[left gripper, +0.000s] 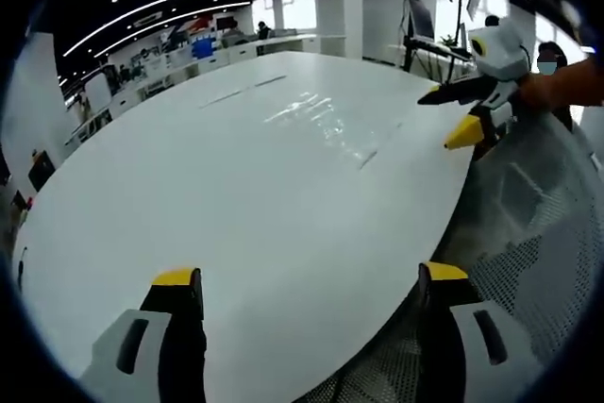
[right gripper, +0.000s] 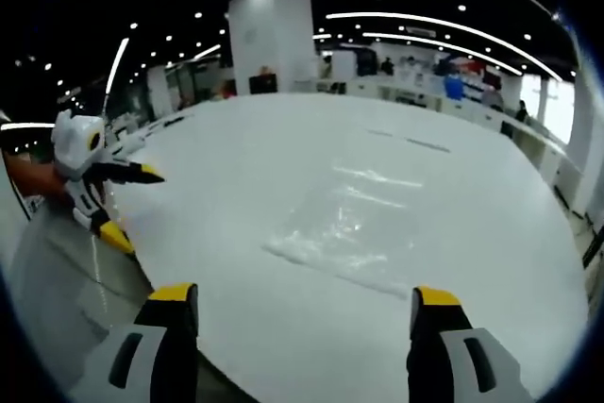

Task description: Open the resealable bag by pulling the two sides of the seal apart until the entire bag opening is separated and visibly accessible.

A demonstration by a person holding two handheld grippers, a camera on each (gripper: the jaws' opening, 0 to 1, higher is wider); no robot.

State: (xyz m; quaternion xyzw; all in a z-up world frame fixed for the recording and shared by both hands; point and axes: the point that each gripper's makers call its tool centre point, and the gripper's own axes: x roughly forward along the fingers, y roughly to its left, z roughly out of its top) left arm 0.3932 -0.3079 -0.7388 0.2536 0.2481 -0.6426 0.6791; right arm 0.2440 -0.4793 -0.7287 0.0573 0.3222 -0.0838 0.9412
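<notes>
A clear resealable bag [left gripper: 330, 125] lies flat on the white table [left gripper: 189, 186], hard to make out but for its glints. My left gripper [left gripper: 311, 276] stands open over the near table edge, well short of the bag. The right gripper [left gripper: 451, 118] enters from the right, jaws apart, beside the table's rim. In the right gripper view the bag [right gripper: 349, 224] lies just ahead of my open right gripper [right gripper: 302, 294], nothing between its jaws. The left gripper [right gripper: 134, 207] shows at the left, open, off the table's [right gripper: 491, 195] edge.
A grey mesh chair [left gripper: 528, 233] stands by the table on the right of the left gripper view. A white column [right gripper: 269, 40] and office desks [left gripper: 189, 58] stand far behind the table. A hand in an orange sleeve [left gripper: 566, 82] holds the right gripper.
</notes>
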